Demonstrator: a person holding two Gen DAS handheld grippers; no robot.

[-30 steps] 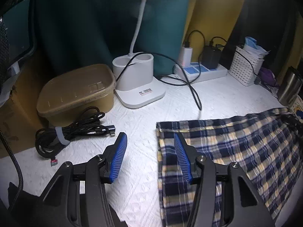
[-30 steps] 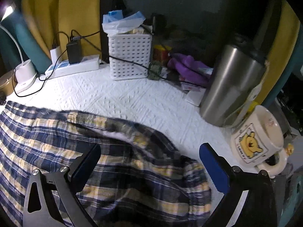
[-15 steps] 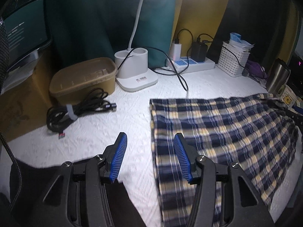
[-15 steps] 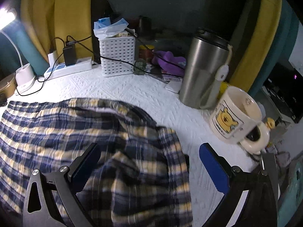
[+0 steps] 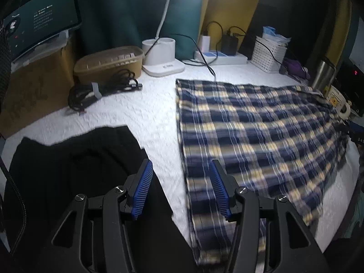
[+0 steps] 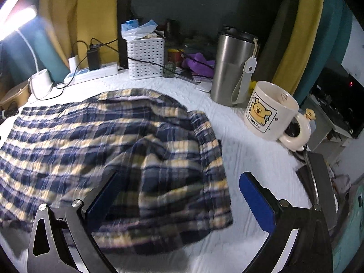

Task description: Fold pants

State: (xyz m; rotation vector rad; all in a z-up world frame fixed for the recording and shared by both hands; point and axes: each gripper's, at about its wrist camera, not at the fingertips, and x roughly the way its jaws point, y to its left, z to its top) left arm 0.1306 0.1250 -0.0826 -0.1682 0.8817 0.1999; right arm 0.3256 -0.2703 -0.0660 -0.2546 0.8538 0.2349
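The plaid pants (image 5: 257,136) lie spread flat on the white cloth (image 5: 145,113), taking up the right half of the left wrist view, with one straight edge running from far to near down the middle. In the right wrist view the pants' (image 6: 109,145) right end is bunched and rumpled, with the gathered waistband curling along that side. The left gripper (image 5: 179,191) hangs over the near part of the cloth with its blue pads set moderately apart and nothing between them; its right finger sits over the pants' left edge, though I can't tell if it touches. The right gripper (image 6: 179,195) is spread wide above the rumpled end, holding nothing. A black garment (image 5: 75,170) lies at near left. Far left there's a tan box (image 5: 109,63) with a cable bundle (image 5: 102,89) in front. A steel tumbler (image 6: 234,68) and a bear mug (image 6: 270,111) stand to the right of the pants, near but not touching.
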